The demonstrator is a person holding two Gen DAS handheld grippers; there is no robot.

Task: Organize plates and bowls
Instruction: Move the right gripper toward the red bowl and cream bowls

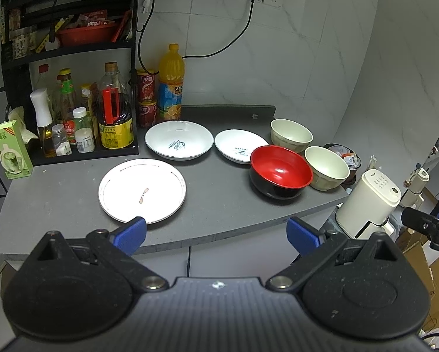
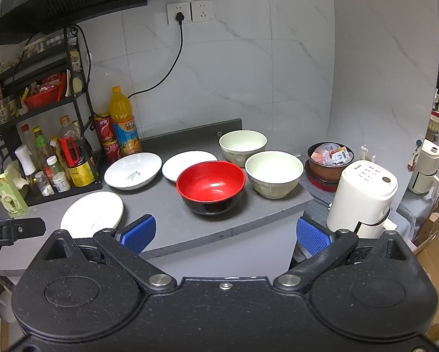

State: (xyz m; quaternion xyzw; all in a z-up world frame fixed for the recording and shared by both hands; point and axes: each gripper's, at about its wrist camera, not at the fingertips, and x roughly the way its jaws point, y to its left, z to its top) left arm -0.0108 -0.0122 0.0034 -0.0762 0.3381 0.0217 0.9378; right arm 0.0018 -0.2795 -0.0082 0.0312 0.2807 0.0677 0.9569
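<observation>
On the grey counter point(image 1: 58, 205) point(image 2: 263, 214) lie a flat white plate point(image 1: 142, 190) point(image 2: 91, 211), a deep white plate with a blue print point(image 1: 179, 139) point(image 2: 133, 170) and a smaller white plate point(image 1: 240, 145) point(image 2: 184, 161). To their right stand a red-and-black bowl point(image 1: 281, 171) point(image 2: 210, 186) and two cream bowls, one in front point(image 1: 326, 167) point(image 2: 273, 173) and one behind point(image 1: 291, 135) point(image 2: 243, 145). My left gripper point(image 1: 216, 233) is open before the counter's front edge, near the flat plate. My right gripper point(image 2: 225, 234) is open, short of the red bowl. Both hold nothing.
A black rack with bottles and jars point(image 1: 84, 117) point(image 2: 52, 158) stands at the left, with red cans and an orange juice bottle point(image 1: 171, 83) point(image 2: 124, 126) beside it. A green carton point(image 1: 9, 149) sits at the left edge. A white appliance point(image 1: 369, 202) point(image 2: 363, 196) stands right of the counter.
</observation>
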